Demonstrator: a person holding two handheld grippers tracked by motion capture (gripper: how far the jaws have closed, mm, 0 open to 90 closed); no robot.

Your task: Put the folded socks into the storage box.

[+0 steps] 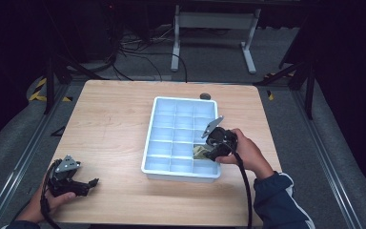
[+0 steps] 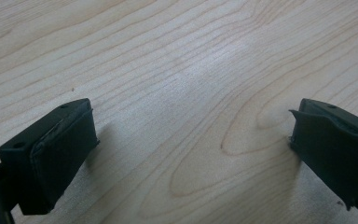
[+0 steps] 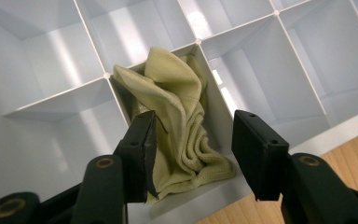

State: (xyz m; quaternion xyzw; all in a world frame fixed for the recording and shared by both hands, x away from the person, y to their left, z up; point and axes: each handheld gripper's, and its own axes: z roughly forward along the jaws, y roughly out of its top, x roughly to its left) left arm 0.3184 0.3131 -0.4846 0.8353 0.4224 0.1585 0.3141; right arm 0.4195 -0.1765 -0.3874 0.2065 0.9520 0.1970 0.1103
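A crumpled pale yellow-green cloth [image 3: 177,107] sits in one compartment of a white divided tray [image 3: 51,100], in the row second from the tray's near edge, on its right side [image 1: 199,151]. My right gripper [image 3: 193,135] hangs over that compartment with its jaws apart around the cloth. The left jaw is close against the fabric and the right jaw stands clear of it. In the high view the right gripper [image 1: 207,151] points down into the tray [image 1: 180,176]. My left gripper [image 1: 91,184] rests low at the table's near left corner, open over bare wood [image 2: 191,130].
The wooden table [image 1: 109,129] has bare room left of the tray. A small dark round object [image 1: 205,96] lies at the far edge behind the tray. Cables [image 1: 138,52] and a white frame [image 1: 214,21] are on the floor beyond.
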